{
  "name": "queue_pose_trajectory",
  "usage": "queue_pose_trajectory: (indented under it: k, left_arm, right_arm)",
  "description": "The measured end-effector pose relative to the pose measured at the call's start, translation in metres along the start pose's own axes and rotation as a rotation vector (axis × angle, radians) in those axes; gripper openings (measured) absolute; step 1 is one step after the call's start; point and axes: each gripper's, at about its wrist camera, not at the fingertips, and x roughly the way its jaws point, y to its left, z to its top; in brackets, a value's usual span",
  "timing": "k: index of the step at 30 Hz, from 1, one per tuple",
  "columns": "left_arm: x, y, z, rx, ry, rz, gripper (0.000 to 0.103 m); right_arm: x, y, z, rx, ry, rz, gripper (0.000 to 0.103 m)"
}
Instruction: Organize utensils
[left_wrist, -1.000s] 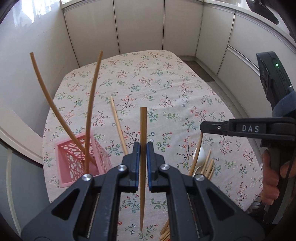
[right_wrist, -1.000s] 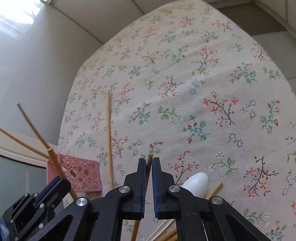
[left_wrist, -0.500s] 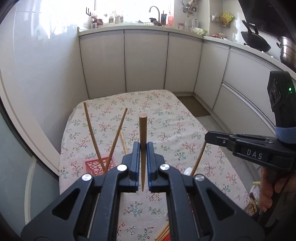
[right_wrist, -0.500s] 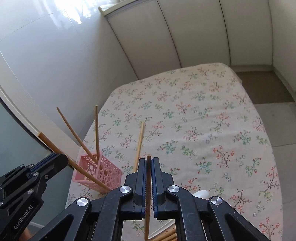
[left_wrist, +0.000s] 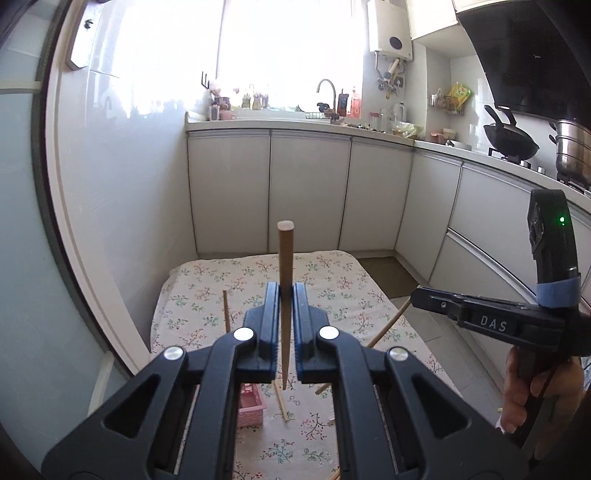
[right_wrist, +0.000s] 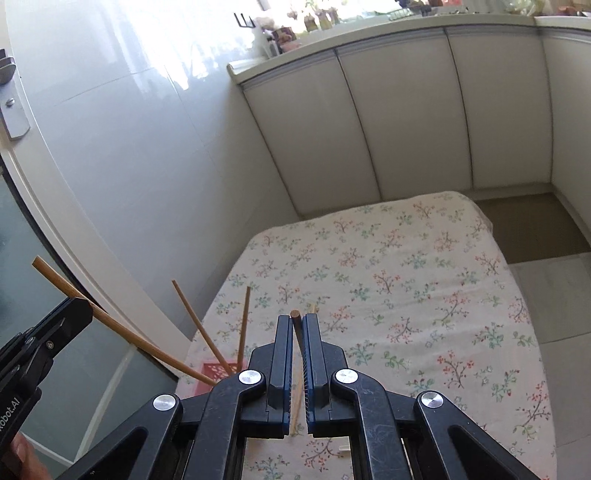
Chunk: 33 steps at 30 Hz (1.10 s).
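So I'm lifting both grippers well clear of the table right now, each with a chopstick pinched in it. Closest in, the left gripper (left_wrist: 285, 295) is clamped narrow on a dark chopstick (left_wrist: 285, 258) standing nearly upright between the pads, and the right gripper (right_wrist: 296, 325) is squeezed tight on its own chopstick (right_wrist: 295, 402), the brown tip just poking out above the jaws. A second ago both cameras were staring down at the cloth, now they're tipping up and I'm seeing cabinets and the window. Just below, the pink basket (right_wrist: 218, 369) is holding two sticks already, and a few loose ones are lying on the floral tablecloth (right_wrist: 406, 266). Guessing these two are heading for the basket next, so I'm needing to swing left and down
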Motion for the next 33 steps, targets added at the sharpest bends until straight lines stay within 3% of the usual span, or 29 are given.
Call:
queue_pose_trajectory:
  k: [7, 12, 14, 17, 19, 20, 21, 25, 27, 33]
  left_arm:
    - [0.016, 0.016, -0.005, -0.01, 0.007, 0.103, 0.008]
    - [0.038, 0.03, -0.015, -0.038, 0.082, 0.126, 0.007]
    - [0.041, 0.035, -0.019, -0.062, 0.106, 0.113, 0.008]
    - [0.033, 0.038, -0.018, -0.083, 0.111, 0.084, 0.008]
    - [0.026, 0.038, -0.016, -0.091, 0.104, 0.067, 0.008]
    - [0.023, 0.038, -0.016, -0.098, 0.102, 0.055, 0.008]
    - [0.021, 0.039, -0.015, -0.106, 0.1, 0.043, 0.008]
    - [0.015, 0.044, -0.015, -0.13, 0.102, -0.001, 0.008]
    - [0.013, 0.048, -0.015, -0.146, 0.106, -0.021, 0.008]
    - [0.009, 0.059, -0.012, -0.182, 0.094, -0.048, 0.008]
  right_arm:
    - [-0.008, 0.018, 0.013, -0.007, -0.037, 0.052, 0.002]
    - [-0.006, 0.033, 0.018, -0.028, -0.042, 0.07, 0.002]
    - [0.002, 0.034, 0.017, -0.037, -0.023, 0.069, 0.002]
    - [0.033, 0.024, 0.015, -0.014, 0.08, 0.078, 0.006]
    - [0.064, 0.012, 0.015, 0.006, 0.154, 0.046, 0.025]
    - [0.081, 0.006, 0.013, 0.008, 0.178, 0.025, 0.047]
    - [0.097, -0.001, 0.011, 0.008, 0.205, 0.007, 0.055]
    - [0.169, -0.031, -0.003, 0.064, 0.35, 0.001, 0.052]
    - [0.205, -0.045, -0.011, 0.081, 0.413, -0.009, 0.039]
    - [0.293, -0.075, -0.028, 0.156, 0.509, 0.023, 0.03]
